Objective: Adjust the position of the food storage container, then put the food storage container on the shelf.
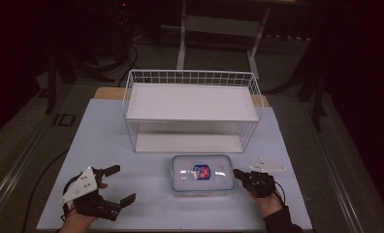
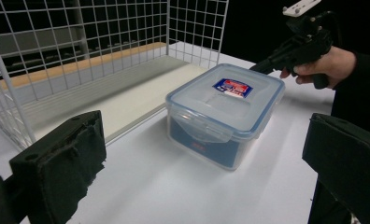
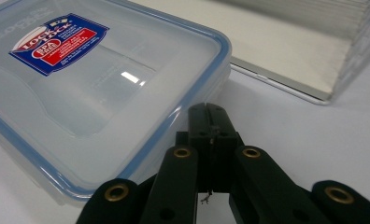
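A white table (image 1: 107, 145) carries a white wire rack (image 1: 192, 109) at 12 o'clock of centre, its open front facing the person. Inside it an upper shelf (image 1: 190, 103) and a lower shelf (image 1: 187, 142) are both bare.

A clear plastic container (image 1: 202, 174) with a blue-rimmed lid and a red-and-blue label (image 1: 202, 172) sits flat on the table, just in front of the rack's lower shelf and near the front edge of the table. In the left gripper view the container (image 2: 225, 116) stands apart from the rack's wire front, with a narrow strip of table between them; its near latch flap lies folded down.

The left gripper (image 1: 116, 184), at 8 o'clock of the container, is held with its jaws spread wide, well apart from the container. Open table lies between them. The left hand (image 1: 78, 221) grips it at the table's front edge.

The right gripper (image 1: 238, 174), at 3 o'clock of the container, has its jaws closed together on nothing. In the right gripper view its tip (image 3: 210, 122) lies just beside the blue rim of the lid (image 3: 103, 93), at the container's corner; contact cannot be confirmed. The right hand (image 1: 267, 199) holds it over bare table, with free table running out to the right edge.
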The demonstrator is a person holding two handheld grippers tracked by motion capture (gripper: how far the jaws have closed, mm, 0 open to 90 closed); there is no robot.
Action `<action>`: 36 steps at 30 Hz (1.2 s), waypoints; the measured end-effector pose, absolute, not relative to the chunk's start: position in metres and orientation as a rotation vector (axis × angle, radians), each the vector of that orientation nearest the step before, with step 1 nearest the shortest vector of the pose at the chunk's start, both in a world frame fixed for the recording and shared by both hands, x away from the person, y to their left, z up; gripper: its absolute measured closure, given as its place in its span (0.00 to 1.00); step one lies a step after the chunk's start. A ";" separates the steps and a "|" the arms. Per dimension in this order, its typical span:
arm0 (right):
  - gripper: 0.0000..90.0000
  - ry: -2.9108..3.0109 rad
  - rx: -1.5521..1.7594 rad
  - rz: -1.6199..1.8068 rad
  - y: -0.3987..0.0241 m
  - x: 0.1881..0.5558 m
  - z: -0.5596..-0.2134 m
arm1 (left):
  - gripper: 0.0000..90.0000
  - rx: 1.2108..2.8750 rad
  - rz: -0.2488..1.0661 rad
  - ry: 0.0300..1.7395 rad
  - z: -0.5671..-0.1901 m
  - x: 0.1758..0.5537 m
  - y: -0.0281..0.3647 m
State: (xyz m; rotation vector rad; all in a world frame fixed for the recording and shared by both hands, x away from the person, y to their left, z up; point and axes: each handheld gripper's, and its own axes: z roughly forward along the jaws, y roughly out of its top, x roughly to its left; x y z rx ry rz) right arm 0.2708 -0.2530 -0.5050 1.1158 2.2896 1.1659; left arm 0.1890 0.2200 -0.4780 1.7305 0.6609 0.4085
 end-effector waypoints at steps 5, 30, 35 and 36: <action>1.00 2.313 1.104 1.180 -0.243 0.274 -0.505 | 0.00 1.733 0.402 0.663 -0.479 0.189 0.220; 0.64 2.212 1.027 1.346 -0.244 0.257 -0.469 | 0.00 1.714 0.364 0.649 -0.481 0.193 0.217; 0.24 2.210 0.969 1.457 -0.243 0.248 -0.456 | 0.00 1.711 0.372 0.658 -0.479 0.192 0.214; 0.19 2.213 0.952 1.471 -0.242 0.247 -0.454 | 0.00 1.705 0.365 0.660 -0.479 0.192 0.213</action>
